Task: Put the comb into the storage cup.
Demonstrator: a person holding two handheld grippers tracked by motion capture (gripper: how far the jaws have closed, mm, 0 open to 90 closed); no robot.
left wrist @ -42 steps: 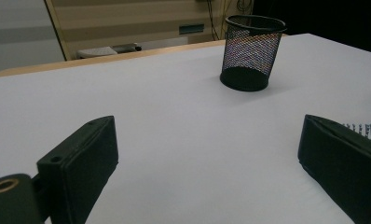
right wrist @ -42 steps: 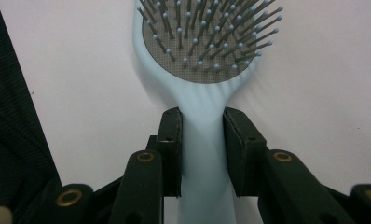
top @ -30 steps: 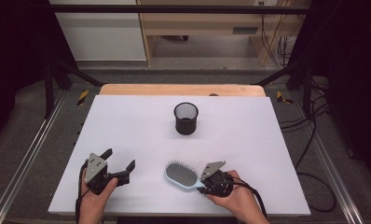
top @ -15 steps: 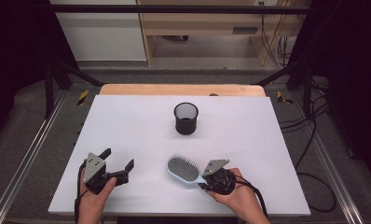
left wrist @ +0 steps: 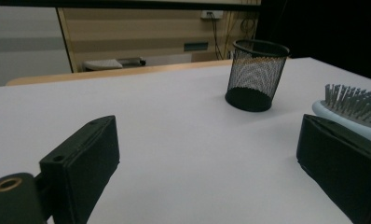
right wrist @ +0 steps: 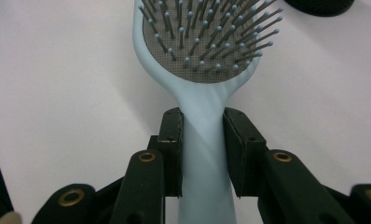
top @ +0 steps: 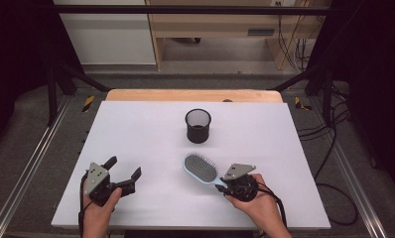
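A light blue hairbrush (top: 200, 168) with grey bristles lies bristles up, right of the table's middle. My right gripper (top: 224, 185) is shut on its handle (right wrist: 203, 140), both jaws pressed against its sides in the right gripper view. The brush head (right wrist: 204, 39) points away from me toward a black mesh cup (top: 198, 125), which stands upright past the table's middle. My left gripper (top: 122, 172) is open near the front left of the table, with nothing between its jaws. In the left gripper view the mesh cup (left wrist: 254, 74) stands ahead and the hairbrush (left wrist: 351, 109) shows at the right.
The white table top (top: 136, 134) has a wooden strip (top: 185, 94) along its far edge. Metal rails and black frame legs run along both sides. Cables (top: 329, 144) lie on the floor at the right.
The right gripper has carried the hairbrush a little to the right and forward, toward the mesh cup. The left gripper has barely moved.
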